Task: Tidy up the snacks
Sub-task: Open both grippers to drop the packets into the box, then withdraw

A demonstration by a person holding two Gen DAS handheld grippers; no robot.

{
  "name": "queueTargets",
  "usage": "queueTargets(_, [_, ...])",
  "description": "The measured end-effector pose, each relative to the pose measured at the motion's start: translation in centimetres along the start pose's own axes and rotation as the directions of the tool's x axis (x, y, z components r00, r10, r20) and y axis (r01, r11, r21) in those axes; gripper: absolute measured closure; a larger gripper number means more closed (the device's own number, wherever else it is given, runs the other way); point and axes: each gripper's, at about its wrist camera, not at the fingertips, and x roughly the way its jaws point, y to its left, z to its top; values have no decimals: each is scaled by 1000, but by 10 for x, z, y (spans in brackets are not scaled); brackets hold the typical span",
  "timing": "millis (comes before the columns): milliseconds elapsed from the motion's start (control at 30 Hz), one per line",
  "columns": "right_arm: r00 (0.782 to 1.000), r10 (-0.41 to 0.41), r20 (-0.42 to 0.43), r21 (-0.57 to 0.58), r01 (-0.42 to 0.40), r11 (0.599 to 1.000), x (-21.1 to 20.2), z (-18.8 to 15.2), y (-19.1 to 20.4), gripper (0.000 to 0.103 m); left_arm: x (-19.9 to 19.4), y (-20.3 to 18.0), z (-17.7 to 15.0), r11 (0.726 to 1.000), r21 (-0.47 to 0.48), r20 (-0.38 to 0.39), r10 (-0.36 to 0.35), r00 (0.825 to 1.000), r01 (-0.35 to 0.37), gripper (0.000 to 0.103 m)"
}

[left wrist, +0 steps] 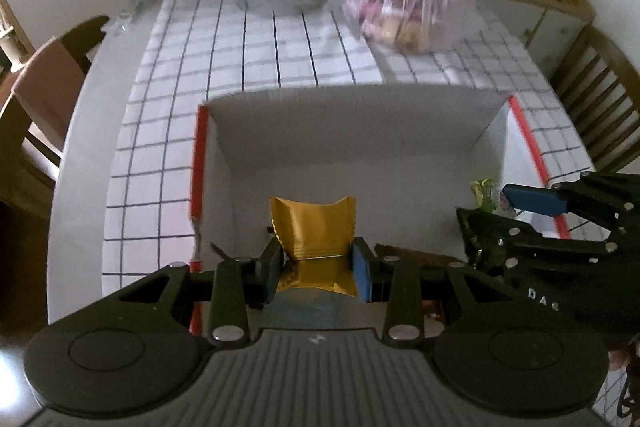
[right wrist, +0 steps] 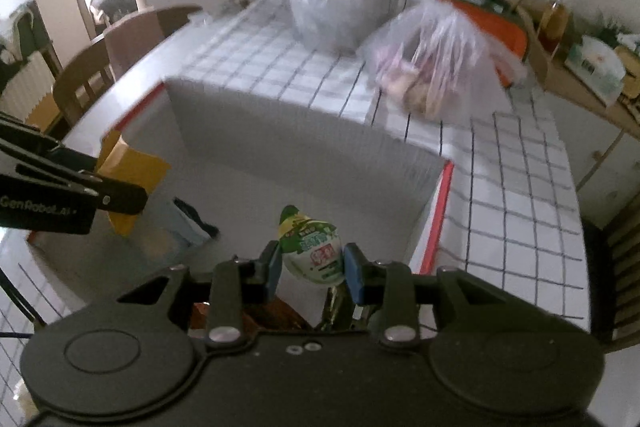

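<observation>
Left gripper point(left wrist: 316, 267) angled steeply down, pads clamped on a gold packet point(left wrist: 314, 227); right gripper point(right wrist: 310, 267) beside it, tilted down, clamped on a green-white pouch point(right wrist: 314, 247).

"GenRobot.ai" on the left gripper point(right wrist: 120, 187) (side of its body); "DAS" on the right gripper point(left wrist: 496, 203).

Flat gold foil snack packet point(left wrist: 314, 227), crimped at its edges, stands upright, pinched between the left jaws above the open white cardboard box with red rim point(left wrist: 199, 155). Small green-and-white printed snack pouch point(right wrist: 312, 247) sits clamped between the right jaws, over the same box.
</observation>
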Motion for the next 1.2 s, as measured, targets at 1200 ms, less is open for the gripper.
queueTargets(1200, [999,-22,-44,-37,21,999,1,-12,14,51,18,-6,-9,1000,8,-80,-8,997,9,48])
